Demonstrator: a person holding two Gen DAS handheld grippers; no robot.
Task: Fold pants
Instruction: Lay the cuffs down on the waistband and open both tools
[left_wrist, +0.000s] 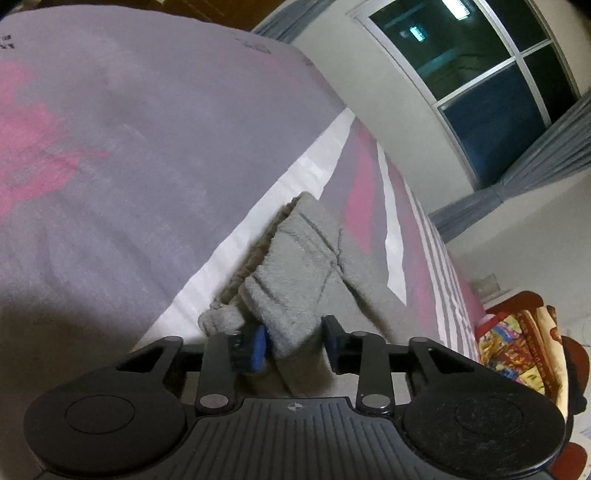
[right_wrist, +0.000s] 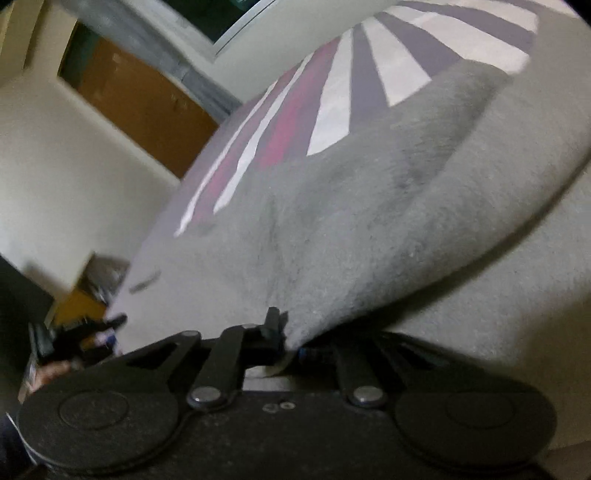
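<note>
pants (left_wrist: 295, 266): grey fleecy sweatpants, kinda fuzzy texture
state: bunched up and creased, not flat at all
left wrist view: lower middle of the frame, elastic waistband edge on the left, a fold of fabric running down toward the bottom
right wrist view: fills the center and right, draped in a big curved fold

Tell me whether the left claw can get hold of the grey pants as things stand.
Probably yes. The left claw stands open with a fold of the grey pants already between its fingers, and nothing lies in the way. The right claw already appears shut on the same cloth.
</note>
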